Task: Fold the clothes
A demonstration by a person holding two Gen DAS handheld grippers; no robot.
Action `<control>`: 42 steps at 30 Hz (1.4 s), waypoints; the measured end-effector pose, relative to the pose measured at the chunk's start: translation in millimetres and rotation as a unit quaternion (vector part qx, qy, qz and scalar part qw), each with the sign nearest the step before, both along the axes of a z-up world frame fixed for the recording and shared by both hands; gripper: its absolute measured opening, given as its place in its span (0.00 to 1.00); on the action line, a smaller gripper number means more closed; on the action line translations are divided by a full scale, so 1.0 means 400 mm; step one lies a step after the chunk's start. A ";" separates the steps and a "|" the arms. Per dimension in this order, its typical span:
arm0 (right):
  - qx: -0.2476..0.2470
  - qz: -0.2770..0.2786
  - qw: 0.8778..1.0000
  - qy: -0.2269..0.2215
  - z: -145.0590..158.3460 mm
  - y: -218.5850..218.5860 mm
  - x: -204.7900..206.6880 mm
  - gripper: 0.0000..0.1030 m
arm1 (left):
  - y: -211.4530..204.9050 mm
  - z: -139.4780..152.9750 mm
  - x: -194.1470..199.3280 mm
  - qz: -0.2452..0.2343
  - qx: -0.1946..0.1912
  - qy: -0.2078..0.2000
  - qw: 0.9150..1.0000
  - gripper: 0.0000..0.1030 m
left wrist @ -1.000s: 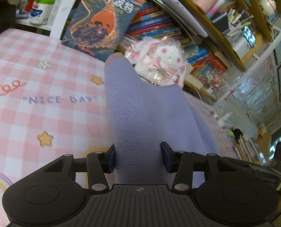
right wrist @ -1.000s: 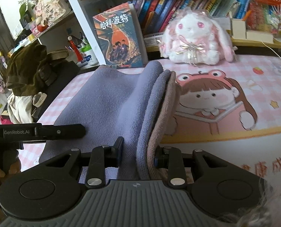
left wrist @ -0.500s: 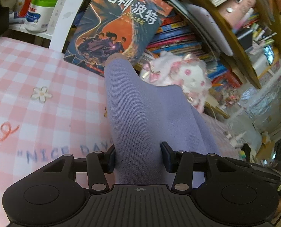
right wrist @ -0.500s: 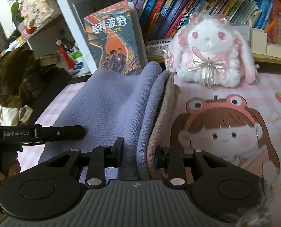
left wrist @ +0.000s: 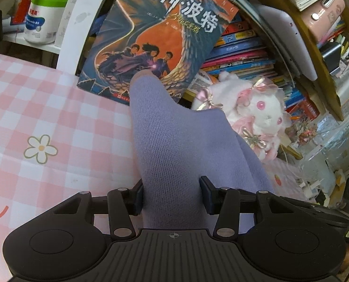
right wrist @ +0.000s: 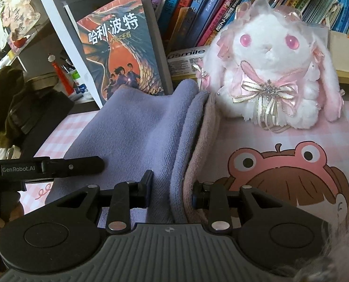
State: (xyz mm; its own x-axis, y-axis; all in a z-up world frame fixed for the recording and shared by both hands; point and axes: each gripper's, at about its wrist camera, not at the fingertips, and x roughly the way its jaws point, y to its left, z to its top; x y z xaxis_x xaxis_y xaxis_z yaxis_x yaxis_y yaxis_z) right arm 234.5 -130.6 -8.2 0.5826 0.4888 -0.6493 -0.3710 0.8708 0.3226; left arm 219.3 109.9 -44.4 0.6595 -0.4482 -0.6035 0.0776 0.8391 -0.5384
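Lilac knit garment (left wrist: 181,155) runs lengthwise ahead from both claws; left gripper (left wrist: 172,197) and right gripper (right wrist: 172,190) each pinch a bunched edge, seemingly level.

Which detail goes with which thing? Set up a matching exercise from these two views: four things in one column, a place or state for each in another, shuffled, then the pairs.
Things:
1. purple garment
2. plush rabbit
3. dragon-cover book
4. white tub

Details:
A. green lid, on a side shelf
B. leaning upright against the bookshelf
C. clamped in both the left gripper and right gripper
D. sitting on the pink mat, ribbon bow on its chest

Pairs: 1-C, 2-D, 3-B, 4-A
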 end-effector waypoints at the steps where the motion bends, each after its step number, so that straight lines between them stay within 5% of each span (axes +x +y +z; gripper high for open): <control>1: 0.000 0.001 1.000 0.001 -0.005 0.001 0.004 0.27 | 0.000 -0.007 0.003 0.001 0.001 0.005 1.000 0.45; 5: 0.000 -0.006 1.000 0.012 -0.028 -0.002 0.018 0.32 | 0.001 -0.022 0.006 0.008 0.006 0.015 1.000 0.53; 8: -0.005 -0.018 1.000 0.014 -0.036 -0.009 0.022 0.47 | -0.001 -0.019 0.003 0.008 0.018 0.012 1.000 0.57; 18: -0.014 -0.079 0.997 -0.014 0.029 -0.049 -0.039 0.76 | -0.026 0.069 -0.097 0.051 0.120 -0.041 0.991 0.77; 27: -0.042 -0.104 0.992 -0.059 0.057 -0.077 -0.178 0.80 | -0.090 0.088 -0.244 0.069 0.182 -0.064 0.979 0.82; 32: -0.075 -0.109 0.989 -0.064 0.048 -0.078 -0.254 0.85 | -0.117 0.085 -0.308 0.076 0.206 -0.062 0.974 0.93; 42: -0.113 -0.125 0.984 -0.053 0.019 -0.067 -0.377 0.91 | -0.141 0.055 -0.377 0.080 0.227 -0.033 0.970 0.98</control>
